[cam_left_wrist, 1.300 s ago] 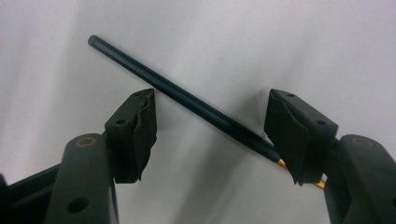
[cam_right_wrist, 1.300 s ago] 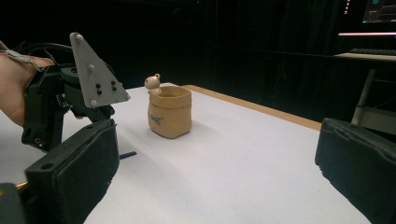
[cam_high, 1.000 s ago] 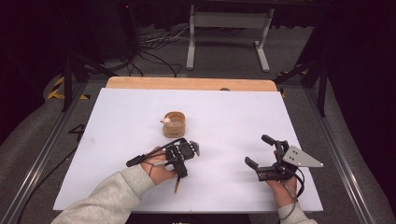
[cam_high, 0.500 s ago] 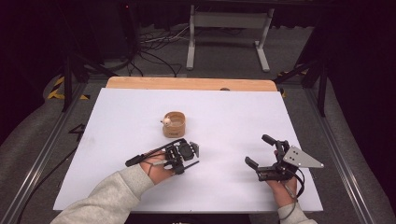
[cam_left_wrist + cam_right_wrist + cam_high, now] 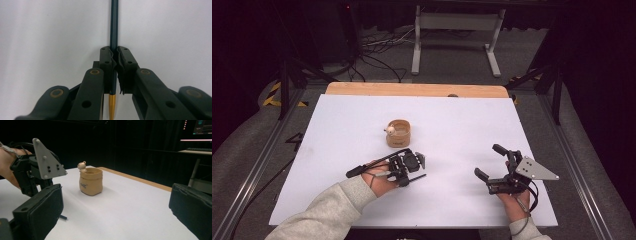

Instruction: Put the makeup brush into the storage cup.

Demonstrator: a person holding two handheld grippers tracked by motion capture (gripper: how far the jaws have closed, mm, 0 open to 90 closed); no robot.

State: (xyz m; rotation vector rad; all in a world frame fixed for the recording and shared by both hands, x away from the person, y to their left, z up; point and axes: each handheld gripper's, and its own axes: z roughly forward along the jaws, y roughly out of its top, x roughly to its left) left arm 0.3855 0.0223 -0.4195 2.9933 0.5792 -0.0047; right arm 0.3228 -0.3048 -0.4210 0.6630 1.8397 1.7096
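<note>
Clamping a gold-tipped, perhaps pen-like rod [image 5: 114,37], left tool [image 5: 114,56]; right tool [image 5: 491,161] agape.

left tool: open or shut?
Shut. In the left gripper view the left tool has its jaws closed on a thin dark pen, whose gold tip pokes out below them.

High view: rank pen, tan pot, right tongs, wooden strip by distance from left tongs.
1. Pen, clamped in the left tongs.
2. Tan pot, just beyond them.
3. Right tongs, across to the right.
4. Wooden strip, table's far edge.
</note>
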